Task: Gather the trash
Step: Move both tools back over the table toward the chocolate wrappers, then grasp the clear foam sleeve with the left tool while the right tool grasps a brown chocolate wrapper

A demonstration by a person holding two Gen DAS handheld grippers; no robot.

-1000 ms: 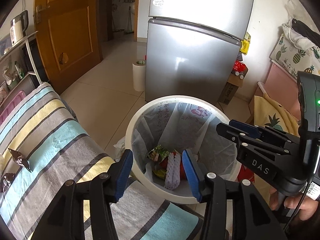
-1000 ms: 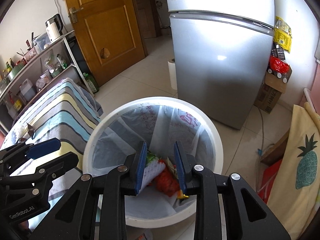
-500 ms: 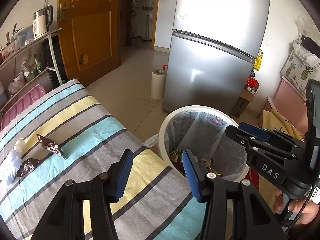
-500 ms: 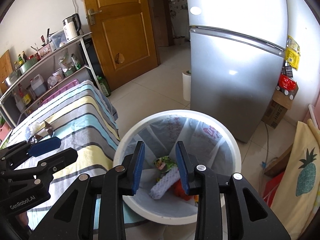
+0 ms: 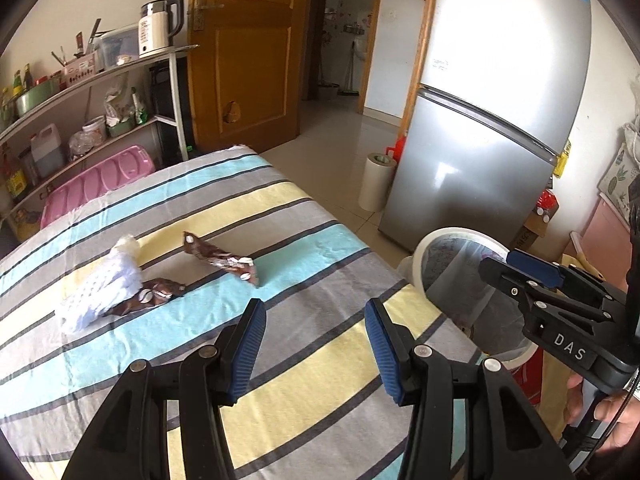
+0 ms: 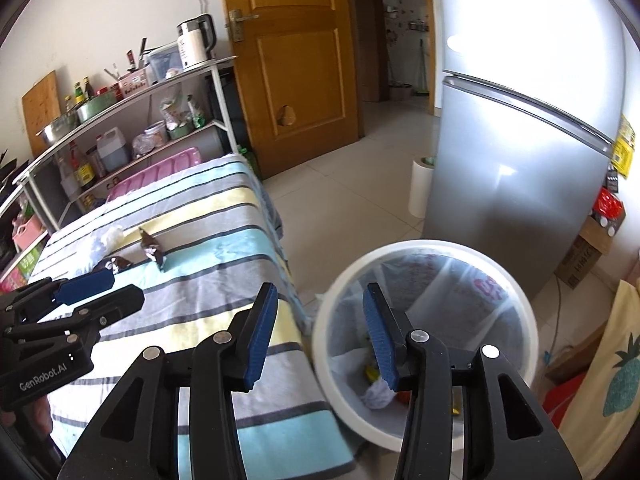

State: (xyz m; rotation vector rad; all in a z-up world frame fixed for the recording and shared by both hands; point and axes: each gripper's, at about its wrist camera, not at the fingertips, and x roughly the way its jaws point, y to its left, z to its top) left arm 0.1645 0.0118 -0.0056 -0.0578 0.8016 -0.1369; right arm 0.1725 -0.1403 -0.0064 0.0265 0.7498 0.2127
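Left gripper (image 5: 314, 342): jaws apart, nothing between them, held over the striped cloth (image 5: 280, 360); ahead and to the left of the jaws lie two brown wrappers (image 5: 222, 258) and (image 5: 150, 296), the nearer one touching a white foam net (image 5: 102, 290). Right gripper (image 6: 320, 338): jaws apart and empty, having just been opening; its right finger stands over the white bin (image 6: 426, 246), its left over the cloth edge; inside the bin, behind the right finger, lies collected trash (image 6: 378, 394); a grey fridge (image 6: 520, 160) stands beyond the bin.
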